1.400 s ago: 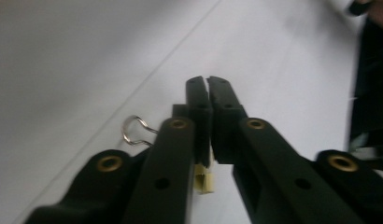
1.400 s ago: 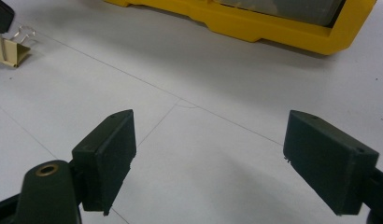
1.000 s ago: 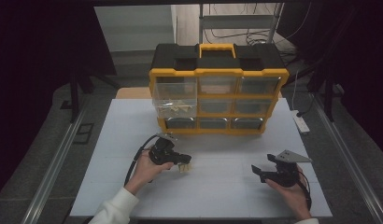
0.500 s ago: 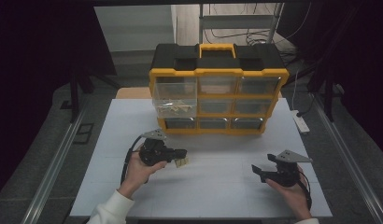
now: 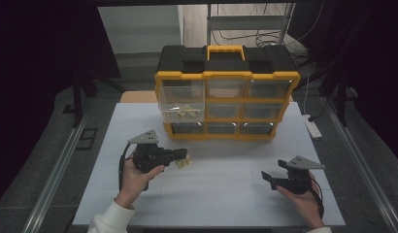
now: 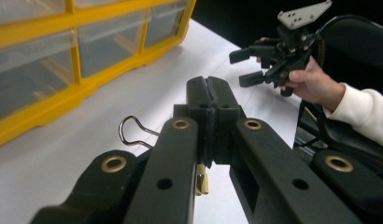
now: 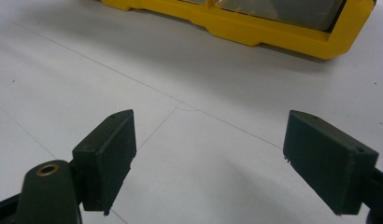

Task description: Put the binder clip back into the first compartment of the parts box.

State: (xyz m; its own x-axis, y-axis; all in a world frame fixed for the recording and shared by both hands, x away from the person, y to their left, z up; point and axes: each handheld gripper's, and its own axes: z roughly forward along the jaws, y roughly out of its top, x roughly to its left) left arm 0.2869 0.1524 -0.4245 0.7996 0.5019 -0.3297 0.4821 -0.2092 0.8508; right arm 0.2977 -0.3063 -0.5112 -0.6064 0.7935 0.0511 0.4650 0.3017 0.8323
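My left gripper (image 5: 183, 154) is at the table's left-middle, jaws pressed together (image 6: 209, 88) and shut on a small gold binder clip (image 5: 183, 162). In the left gripper view the clip's wire loop (image 6: 129, 133) sticks out to the left of the jaws and a gold part shows beneath them. My right gripper (image 5: 266, 177) rests low at the right front, open, with bare table between its pads (image 7: 231, 154). It also appears in the left gripper view (image 6: 243, 67), held in a hand. A yellow-and-black drawer organizer (image 5: 228, 75) stands at the back.
The organizer's top-left clear drawer (image 5: 182, 104) is pulled out and holds several small gold pieces. The white table (image 5: 221, 194) spreads in front of the organizer. A power strip (image 5: 313, 127) lies off the right edge. The organizer's yellow base (image 7: 273, 32) lies ahead of the right gripper.
The left hand has drawn back to the left and turned, so its grey plate now faces up, and the clip came with it. The right gripper stayed put.
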